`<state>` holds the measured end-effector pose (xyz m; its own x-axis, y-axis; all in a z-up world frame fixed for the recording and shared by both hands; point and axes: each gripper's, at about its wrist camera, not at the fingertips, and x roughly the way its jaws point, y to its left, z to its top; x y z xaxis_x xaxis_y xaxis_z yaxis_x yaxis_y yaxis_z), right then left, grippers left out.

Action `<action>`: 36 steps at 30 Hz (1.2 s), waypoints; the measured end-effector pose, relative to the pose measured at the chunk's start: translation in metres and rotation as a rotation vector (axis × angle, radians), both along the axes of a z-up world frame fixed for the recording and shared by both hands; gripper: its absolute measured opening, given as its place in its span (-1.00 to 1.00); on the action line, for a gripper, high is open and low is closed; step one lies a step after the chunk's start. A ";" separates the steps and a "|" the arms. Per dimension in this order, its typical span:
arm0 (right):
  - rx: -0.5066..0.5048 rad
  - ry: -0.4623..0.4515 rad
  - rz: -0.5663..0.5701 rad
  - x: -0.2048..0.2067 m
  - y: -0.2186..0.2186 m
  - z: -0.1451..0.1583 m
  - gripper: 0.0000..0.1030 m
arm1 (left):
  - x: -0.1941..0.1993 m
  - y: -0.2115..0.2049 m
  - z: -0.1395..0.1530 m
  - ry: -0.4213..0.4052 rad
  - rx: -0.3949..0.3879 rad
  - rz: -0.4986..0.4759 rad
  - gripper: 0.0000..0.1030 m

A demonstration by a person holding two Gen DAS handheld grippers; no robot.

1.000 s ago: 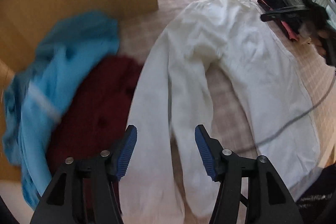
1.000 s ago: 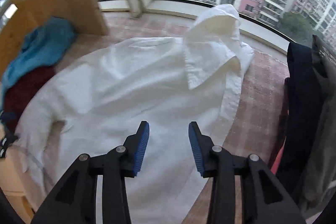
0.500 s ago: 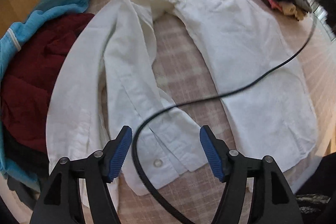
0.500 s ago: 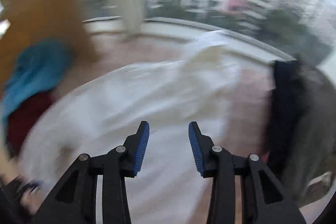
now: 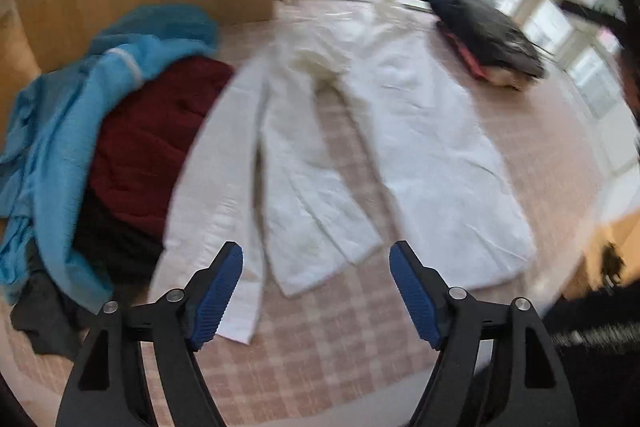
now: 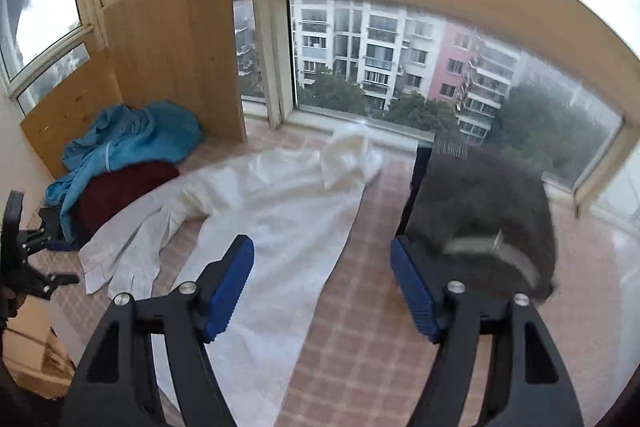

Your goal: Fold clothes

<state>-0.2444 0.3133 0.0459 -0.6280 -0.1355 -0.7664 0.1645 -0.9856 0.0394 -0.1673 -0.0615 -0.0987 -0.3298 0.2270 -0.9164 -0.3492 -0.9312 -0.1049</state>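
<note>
A white shirt [image 5: 432,155] lies spread flat on the plaid table cover, collar toward the window, with one sleeve [image 5: 304,195] folded in along the body. My left gripper [image 5: 316,291] hovers above the shirt's near hem; its jaws are opening and nothing is between them. In the right wrist view the same shirt [image 6: 280,203] stretches from the window sill toward me. My right gripper [image 6: 322,283] hangs high over the shirt's right edge, jaws opening, with nothing between them. The left gripper [image 6: 60,263] shows at the left edge of that view.
A blue garment [image 5: 80,99] and a dark red one [image 5: 152,131] are heaped left of the shirt against a wooden panel [image 6: 172,59]. A dark pile of folded clothes [image 6: 480,203] sits right of the shirt. The window [image 6: 400,67] bounds the far side.
Both grippers' jaws stand wider apart. The right gripper has risen and drawn back, so the whole shirt and window show. The black cable across the shirt has left the left view.
</note>
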 end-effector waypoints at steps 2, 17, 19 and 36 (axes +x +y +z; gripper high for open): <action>-0.052 -0.088 -0.008 0.006 -0.006 -0.048 0.36 | -0.008 0.009 -0.016 0.015 -0.044 0.023 0.44; -0.034 -0.326 0.076 0.024 -0.062 -0.174 0.36 | -0.021 0.043 -0.090 -0.046 -0.137 -0.108 -0.30; -0.014 -0.354 0.073 0.026 -0.062 -0.184 0.36 | -0.028 0.026 -0.086 -0.062 -0.099 -0.071 -0.94; 0.039 -0.368 0.087 0.025 -0.085 -0.193 0.36 | -0.003 0.077 -0.075 -0.012 -0.162 -0.186 0.15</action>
<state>-0.2197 0.2283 -0.1472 -0.2971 -0.1421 -0.9442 0.2294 -0.9705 0.0738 -0.1699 0.0152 -0.1738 -0.2848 0.1322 -0.9494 -0.5161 -0.8558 0.0356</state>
